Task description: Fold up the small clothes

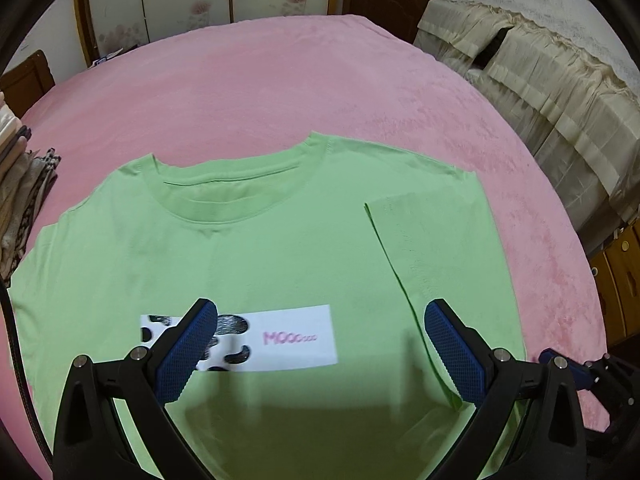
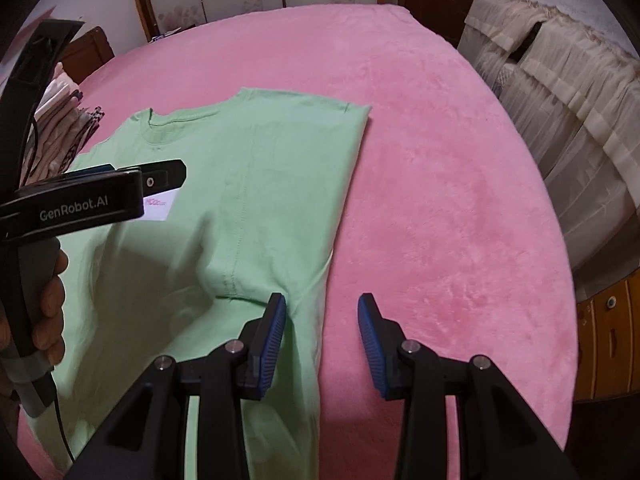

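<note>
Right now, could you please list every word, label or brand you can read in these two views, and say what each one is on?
"GenRobot.AI": white letters on the black body of the left gripper.
"MOOooo": pink letters on the white patch of the green T-shirt; the small trailing letters are blurred.
Nothing else is readable.

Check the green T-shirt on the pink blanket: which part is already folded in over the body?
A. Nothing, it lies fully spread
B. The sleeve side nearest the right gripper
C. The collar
B: the green T-shirt has its folded-in sleeve lying on the body, its right edge straight.
</note>
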A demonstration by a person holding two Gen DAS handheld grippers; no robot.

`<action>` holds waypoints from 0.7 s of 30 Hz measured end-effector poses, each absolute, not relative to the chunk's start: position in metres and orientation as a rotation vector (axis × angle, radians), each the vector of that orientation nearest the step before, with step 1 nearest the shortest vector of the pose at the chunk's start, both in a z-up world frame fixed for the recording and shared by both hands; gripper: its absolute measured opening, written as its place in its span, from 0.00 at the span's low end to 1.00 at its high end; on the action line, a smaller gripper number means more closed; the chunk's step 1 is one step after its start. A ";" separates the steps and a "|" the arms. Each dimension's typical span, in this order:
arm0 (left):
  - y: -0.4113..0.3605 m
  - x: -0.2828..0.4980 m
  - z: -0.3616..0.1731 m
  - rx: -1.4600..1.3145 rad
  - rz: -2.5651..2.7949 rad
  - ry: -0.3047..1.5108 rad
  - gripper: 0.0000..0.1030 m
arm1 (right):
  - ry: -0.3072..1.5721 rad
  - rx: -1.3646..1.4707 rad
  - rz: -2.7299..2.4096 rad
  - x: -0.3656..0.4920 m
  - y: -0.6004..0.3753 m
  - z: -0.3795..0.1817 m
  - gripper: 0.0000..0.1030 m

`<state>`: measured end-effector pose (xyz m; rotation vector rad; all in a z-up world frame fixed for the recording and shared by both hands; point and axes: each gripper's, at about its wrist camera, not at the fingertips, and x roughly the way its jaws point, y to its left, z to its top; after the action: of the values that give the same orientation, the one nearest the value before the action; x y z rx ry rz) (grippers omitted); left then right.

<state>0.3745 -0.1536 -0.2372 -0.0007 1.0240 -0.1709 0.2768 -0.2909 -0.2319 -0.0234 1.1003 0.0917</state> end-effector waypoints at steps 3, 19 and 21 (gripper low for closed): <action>-0.159 0.376 -0.240 -0.020 -0.183 1.040 0.99 | 1.097 0.007 0.118 0.277 -0.293 -0.235 0.37; -0.180 0.375 -0.239 0.003 -0.223 1.022 0.99 | 1.024 0.072 0.119 0.268 -0.311 -0.246 0.07; -0.183 0.377 -0.241 0.011 -0.227 1.030 0.99 | 1.025 0.105 0.120 0.267 -0.316 -0.250 0.07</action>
<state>0.3767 -0.1827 -0.2413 0.0107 1.0303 -0.2270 0.2665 -0.3161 -0.2502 0.1050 1.0253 0.1200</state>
